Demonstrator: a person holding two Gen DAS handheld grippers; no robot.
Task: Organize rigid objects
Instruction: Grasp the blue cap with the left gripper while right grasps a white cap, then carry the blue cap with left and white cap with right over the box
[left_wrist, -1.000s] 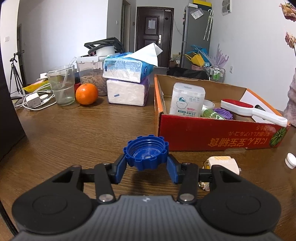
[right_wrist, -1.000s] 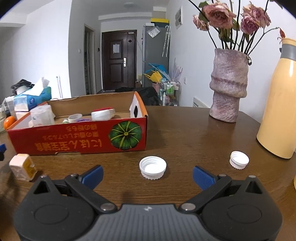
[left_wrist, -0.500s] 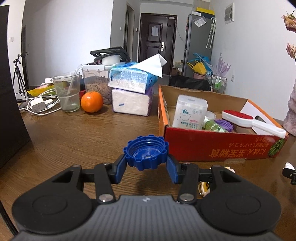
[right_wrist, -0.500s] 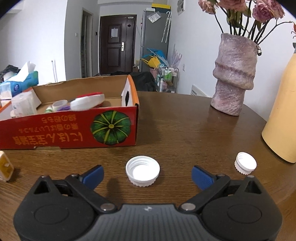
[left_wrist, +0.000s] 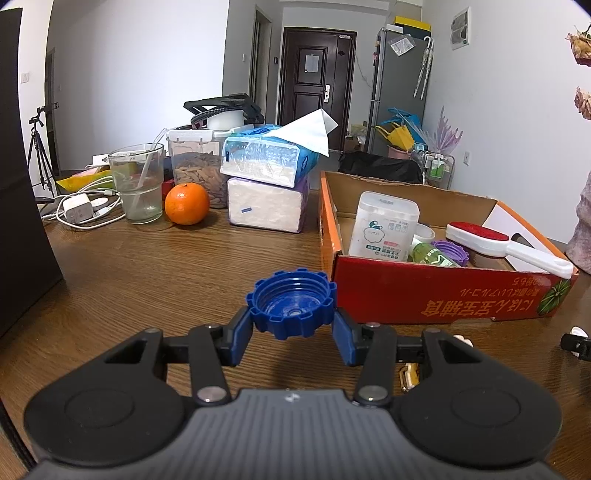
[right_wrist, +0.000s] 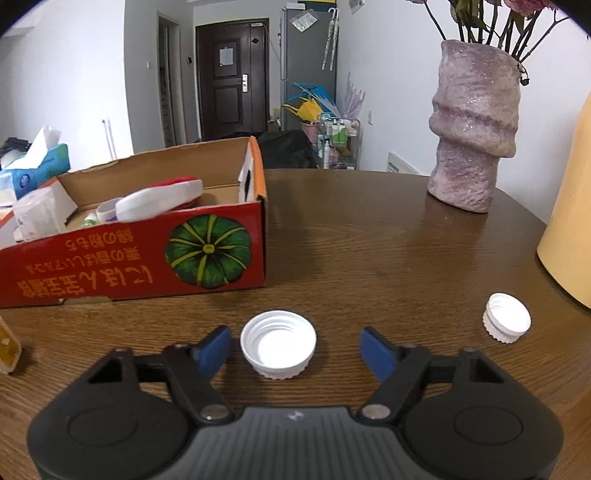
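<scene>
Left gripper (left_wrist: 292, 334) is clamped on a blue cap (left_wrist: 291, 303), blue pads pressing both sides. Cap is chunky, notched like a gear around the rim, open side up, threads visible inside, held clear above the wooden table (left_wrist: 147, 273). Just beyond and right of it sits the red cardboard box (left_wrist: 436, 295), pumpkin print and upside-down lettering on its front wall. Inside the box: white rectangular container (left_wrist: 384, 225), purple cap (left_wrist: 450, 253), red-and-white lint brush (left_wrist: 506, 245).

Right gripper (right_wrist: 295, 349) has its jaws apart, having just been closing in, with a white cap (right_wrist: 278, 343) between them; neither pad touches it, gap shows on both sides. White cap is round, ribbed on the outside, open side up, threaded inside, resting on the table in front of the box's right corner. A second, smaller white cap (right_wrist: 506, 317) lies on the table further right, well apart, near the yellow flask (right_wrist: 569, 229).
</scene>
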